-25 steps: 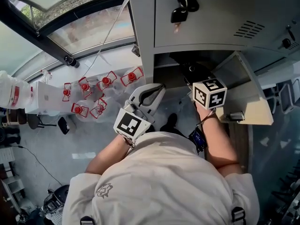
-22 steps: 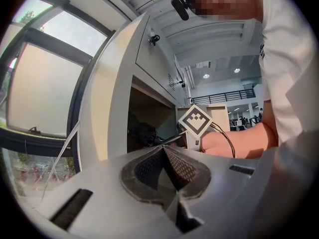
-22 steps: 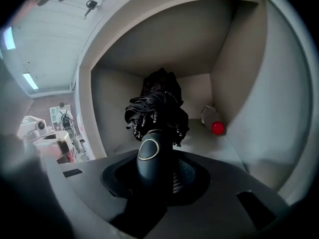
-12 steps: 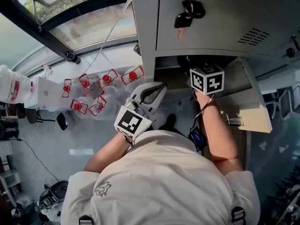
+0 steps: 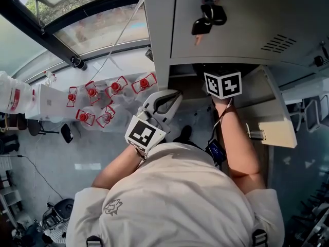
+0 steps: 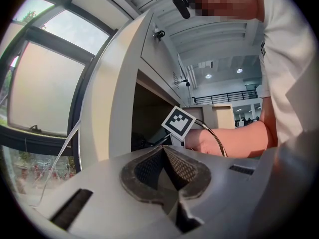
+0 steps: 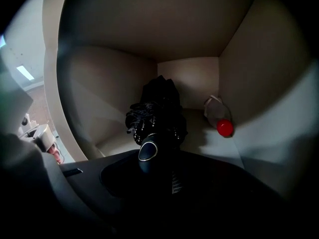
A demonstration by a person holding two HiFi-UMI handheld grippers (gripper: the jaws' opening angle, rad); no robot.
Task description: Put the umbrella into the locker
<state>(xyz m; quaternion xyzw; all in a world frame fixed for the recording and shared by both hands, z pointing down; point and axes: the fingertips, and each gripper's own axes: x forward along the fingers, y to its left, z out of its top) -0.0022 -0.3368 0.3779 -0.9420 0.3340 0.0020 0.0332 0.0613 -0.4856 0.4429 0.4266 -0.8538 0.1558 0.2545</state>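
A folded black umbrella [image 7: 158, 113] lies on the floor of the open grey locker compartment [image 7: 99, 93], with its round handle end toward me. My right gripper [image 7: 158, 159] is deep inside the compartment. Its jaws are opening around the handle, and a small gap shows beside the right pad. From the head view only its marker cube [image 5: 222, 85] shows at the locker mouth [image 5: 182, 81]. My left gripper [image 5: 172, 94] hangs outside the locker at the left with its pads [image 6: 172, 166] pressed together and nothing between them.
A clear bottle with a red cap [image 7: 219, 116] lies in the compartment's right rear corner. The compartment door [image 5: 275, 120] stands swung open at the right. Keys [image 5: 205, 19] hang from the locker door above. Several red-capped bottles [image 5: 103, 104] sit on the floor at the left.
My right gripper has pushed farther into the locker, and its cube has moved up toward the opening. The left gripper has stayed in place.
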